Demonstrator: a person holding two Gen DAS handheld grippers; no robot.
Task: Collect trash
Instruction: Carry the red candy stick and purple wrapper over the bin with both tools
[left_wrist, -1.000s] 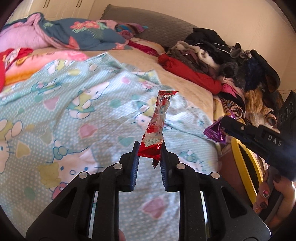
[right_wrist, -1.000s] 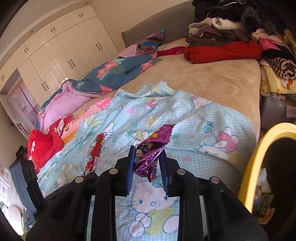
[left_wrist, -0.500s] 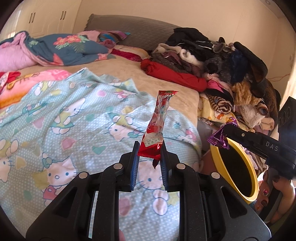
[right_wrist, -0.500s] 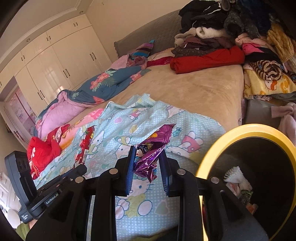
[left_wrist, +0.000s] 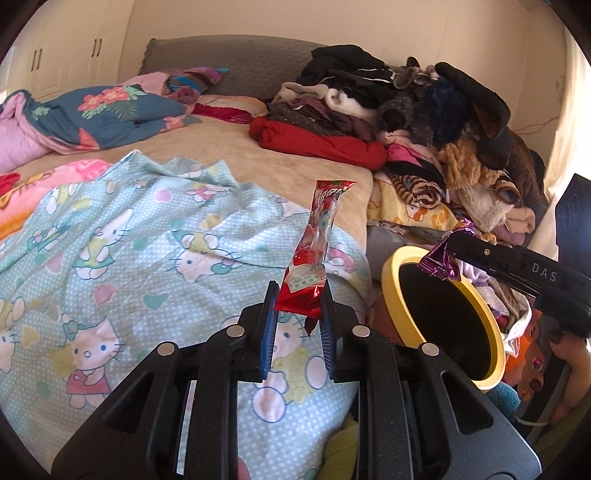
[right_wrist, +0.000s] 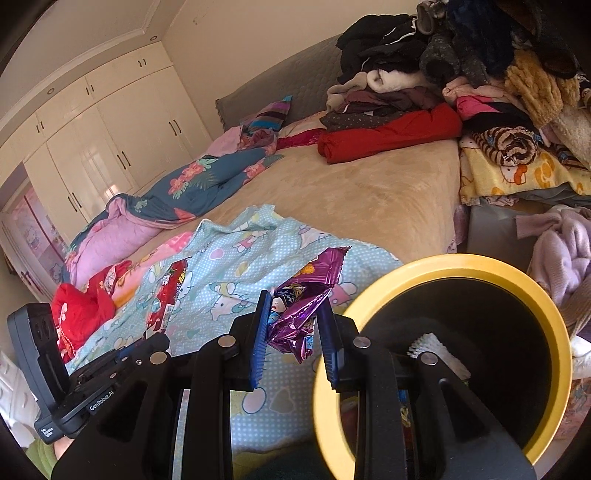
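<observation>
The left gripper (left_wrist: 297, 314) pinches the bottom of a long red wrapper (left_wrist: 314, 254), which stands up above the bed's blue blanket (left_wrist: 129, 258). The right gripper (right_wrist: 291, 325) clamps a crumpled, shiny purple wrapper (right_wrist: 303, 310) just beside the yellow rim of the bin (right_wrist: 443, 260). To do this well, carry each wrapper fully over the dark opening before letting go, purple first. Behind, clothes (left_wrist: 406, 110) pile up.

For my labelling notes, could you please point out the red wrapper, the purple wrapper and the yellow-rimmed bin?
red wrapper (left_wrist: 308, 258): left wrist view, its printed middle.
purple wrapper (right_wrist: 301, 306): right wrist view, crumpled middle.
yellow-rimmed bin (right_wrist: 458, 264): right wrist view, far rim.
</observation>
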